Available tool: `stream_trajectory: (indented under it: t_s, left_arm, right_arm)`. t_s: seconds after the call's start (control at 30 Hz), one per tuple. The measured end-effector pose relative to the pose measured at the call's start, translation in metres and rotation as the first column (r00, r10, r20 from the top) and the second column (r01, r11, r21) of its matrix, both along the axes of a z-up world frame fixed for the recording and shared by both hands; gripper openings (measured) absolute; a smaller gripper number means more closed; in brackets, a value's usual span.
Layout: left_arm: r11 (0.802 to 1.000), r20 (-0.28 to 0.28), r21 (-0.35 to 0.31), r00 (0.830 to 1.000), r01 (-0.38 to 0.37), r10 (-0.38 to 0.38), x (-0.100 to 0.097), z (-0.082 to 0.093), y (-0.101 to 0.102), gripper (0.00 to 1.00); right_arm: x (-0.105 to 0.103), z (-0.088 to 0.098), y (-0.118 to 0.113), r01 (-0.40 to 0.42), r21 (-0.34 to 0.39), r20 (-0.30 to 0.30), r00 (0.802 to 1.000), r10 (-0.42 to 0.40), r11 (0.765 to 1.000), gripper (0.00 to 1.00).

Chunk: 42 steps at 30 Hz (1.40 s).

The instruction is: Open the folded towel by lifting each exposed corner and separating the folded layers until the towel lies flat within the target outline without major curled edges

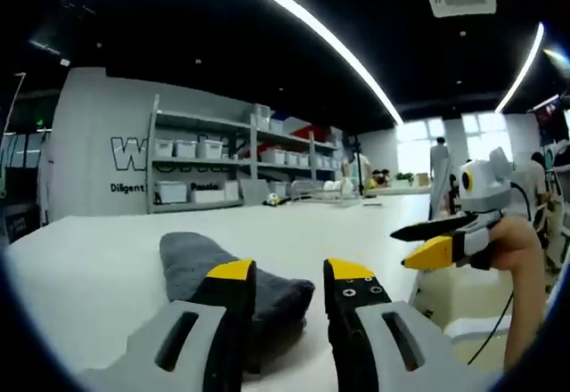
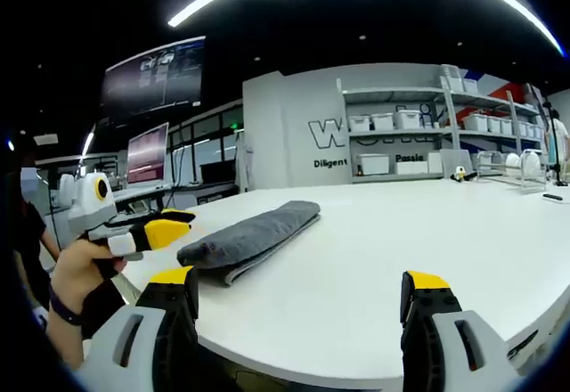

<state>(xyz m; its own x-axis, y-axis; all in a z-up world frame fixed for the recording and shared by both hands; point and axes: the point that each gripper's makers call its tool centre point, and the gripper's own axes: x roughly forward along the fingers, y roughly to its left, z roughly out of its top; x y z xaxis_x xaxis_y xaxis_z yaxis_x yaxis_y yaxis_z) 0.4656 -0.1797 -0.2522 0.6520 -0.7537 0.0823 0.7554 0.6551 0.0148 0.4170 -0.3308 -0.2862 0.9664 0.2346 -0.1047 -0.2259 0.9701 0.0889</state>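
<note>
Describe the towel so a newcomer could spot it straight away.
Start at the big white table in front of the shelving with white bins. Near its edge lies the towel, a long dark grey folded bundle. It is the single dark soft thing on the white tabletop.

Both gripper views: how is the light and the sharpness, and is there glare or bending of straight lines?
Left gripper view: even ceiling light, the long light strips bend into arcs, windows at far right blow out white, the grey towel is soft but readable on the white table. Right gripper view: same bending, the towel casts only a faint shadow, the shelves are slightly blurred.
</note>
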Motion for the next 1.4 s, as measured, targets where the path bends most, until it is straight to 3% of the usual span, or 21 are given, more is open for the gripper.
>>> stream_trajectory:
  t_s: [0.1,0.3,0.5,0.87,1.4]
  left_arm:
    - [0.998,0.025,-0.034,0.998,-0.050,0.051,-0.004,0.011,0.023,0.36]
    - [0.990,0.011,-0.058,0.992,-0.128,0.129,-0.006,0.013,0.060,0.40]
    - [0.964,-0.024,-0.075,0.967,-0.256,0.255,0.000,0.008,0.092,0.55]
    - [0.932,-0.098,-0.044,0.930,-0.360,0.355,0.009,-0.013,0.112,0.78]
    - [0.898,-0.112,-0.030,0.895,-0.438,0.433,0.009,-0.019,0.135,0.89]
  right_arm:
    - [0.003,0.001,0.011,-0.019,-0.020,-0.006,1.000,0.019,1.000,0.96]
    - [0.006,0.003,0.030,-0.066,-0.048,-0.014,0.998,0.065,0.997,0.97]
    - [0.006,0.001,0.033,-0.079,-0.061,-0.024,0.997,0.077,0.995,0.97]
    - [0.004,-0.002,0.026,-0.065,-0.061,-0.025,0.998,0.063,0.996,0.98]
    - [0.004,-0.005,0.027,-0.064,-0.064,-0.034,0.997,0.062,0.996,0.99]
